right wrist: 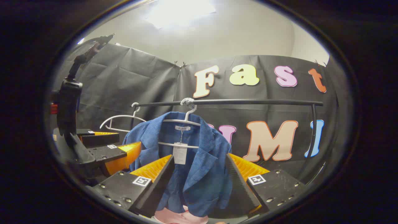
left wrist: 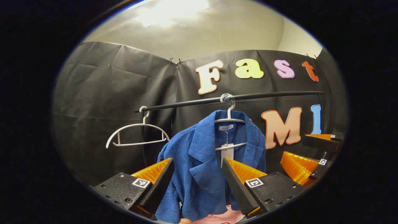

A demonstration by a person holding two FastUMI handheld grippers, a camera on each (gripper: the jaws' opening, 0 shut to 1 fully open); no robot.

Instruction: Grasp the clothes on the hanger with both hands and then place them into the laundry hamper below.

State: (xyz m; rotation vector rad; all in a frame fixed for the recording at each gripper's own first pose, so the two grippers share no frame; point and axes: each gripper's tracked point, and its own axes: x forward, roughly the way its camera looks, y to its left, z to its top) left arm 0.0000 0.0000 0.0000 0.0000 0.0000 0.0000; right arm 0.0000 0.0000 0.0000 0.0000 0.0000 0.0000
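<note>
Both views look slightly upward from near the jacket [left wrist: 199, 168] [right wrist: 192, 168], facing the rail [left wrist: 230, 99] [right wrist: 230, 102]. The left gripper view sits left of the jacket, the right gripper view right; they share jacket and rail.

From my end the blue jacket [left wrist: 199, 174] gets chopped off at the bottom edge in both views, its lower half sits behind my left claw [left wrist: 197, 177], and the paper tag [right wrist: 179, 153] is way too small to read.
</note>
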